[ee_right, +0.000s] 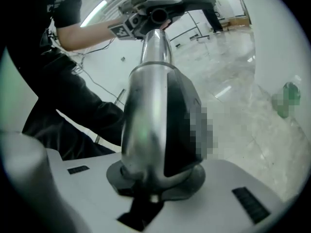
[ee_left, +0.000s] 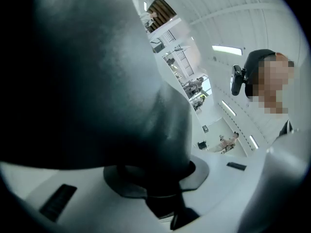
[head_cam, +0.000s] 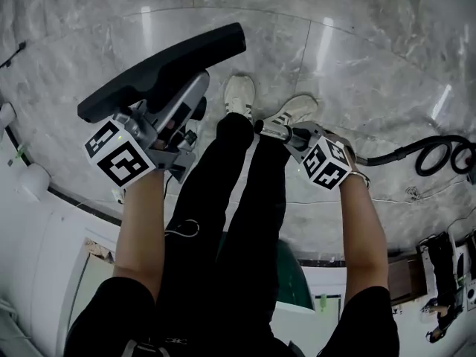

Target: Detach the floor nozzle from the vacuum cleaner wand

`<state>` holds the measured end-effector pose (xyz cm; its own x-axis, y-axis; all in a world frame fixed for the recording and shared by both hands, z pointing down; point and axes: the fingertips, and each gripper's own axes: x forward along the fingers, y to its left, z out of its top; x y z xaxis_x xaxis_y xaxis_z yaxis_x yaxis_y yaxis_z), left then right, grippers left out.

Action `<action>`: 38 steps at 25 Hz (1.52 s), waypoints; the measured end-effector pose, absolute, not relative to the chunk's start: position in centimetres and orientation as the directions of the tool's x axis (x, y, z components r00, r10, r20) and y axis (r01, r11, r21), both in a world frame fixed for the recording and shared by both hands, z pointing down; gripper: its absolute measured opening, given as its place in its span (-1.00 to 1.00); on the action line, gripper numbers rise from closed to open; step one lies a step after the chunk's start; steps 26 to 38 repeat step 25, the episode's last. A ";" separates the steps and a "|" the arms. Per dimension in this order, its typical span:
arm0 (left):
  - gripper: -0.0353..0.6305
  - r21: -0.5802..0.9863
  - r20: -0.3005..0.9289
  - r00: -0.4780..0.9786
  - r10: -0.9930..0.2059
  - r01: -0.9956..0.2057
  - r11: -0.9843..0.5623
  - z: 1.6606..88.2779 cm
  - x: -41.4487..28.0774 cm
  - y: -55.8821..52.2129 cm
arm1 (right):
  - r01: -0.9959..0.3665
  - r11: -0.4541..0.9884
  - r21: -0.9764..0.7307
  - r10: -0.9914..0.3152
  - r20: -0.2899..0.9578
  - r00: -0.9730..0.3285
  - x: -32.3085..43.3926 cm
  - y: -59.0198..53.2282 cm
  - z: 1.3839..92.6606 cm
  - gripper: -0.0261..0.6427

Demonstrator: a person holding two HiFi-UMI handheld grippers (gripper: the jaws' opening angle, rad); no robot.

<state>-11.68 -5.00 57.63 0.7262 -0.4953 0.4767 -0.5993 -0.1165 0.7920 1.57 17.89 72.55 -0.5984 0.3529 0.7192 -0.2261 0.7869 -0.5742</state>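
Left gripper [head_cam: 169,125] jaws partly closed, clamped on nozzle [head_cam: 163,69] neck; nozzle held off floor [head_cam: 357,58] at person's left; right gripper [head_cam: 286,134] jaws narrow, clamped on wand [head_cam: 271,130] end, bracing it against pull; gap between wand and nozzle suggests joint already apart.
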 end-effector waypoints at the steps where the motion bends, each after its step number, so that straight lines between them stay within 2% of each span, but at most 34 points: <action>1: -0.55 0.797 0.476 0.722 -0.502 -0.596 -0.103 57.8 -11.5 -5.0 | -0.256 0.779 -0.573 0.334 0.723 -0.604 1.4 17.2 72.7 -0.68; 4: -0.55 0.805 0.473 0.720 -0.508 -0.588 -0.084 58.0 -11.4 -5.0 | -0.300 0.774 -0.557 0.291 0.735 -0.613 0.4 16.0 72.7 -0.68; 7: -0.55 0.800 0.484 0.716 -0.504 -0.595 -0.077 58.2 -11.5 -4.8 | -0.279 0.791 -0.544 0.294 0.739 -0.607 -1.1 16.2 72.5 -0.68; 13: -0.55 0.712 0.549 0.680 -0.487 -0.685 -0.154 58.2 -11.7 -4.8 | -0.264 0.797 -0.543 0.298 0.734 -0.610 -2.9 15.5 71.7 -0.68; 38: -0.55 0.723 0.576 0.679 -0.454 -0.683 -0.103 57.3 -10.1 -3.9 | -0.283 0.803 -0.524 0.272 0.746 -0.608 -2.3 14.0 69.4 -0.68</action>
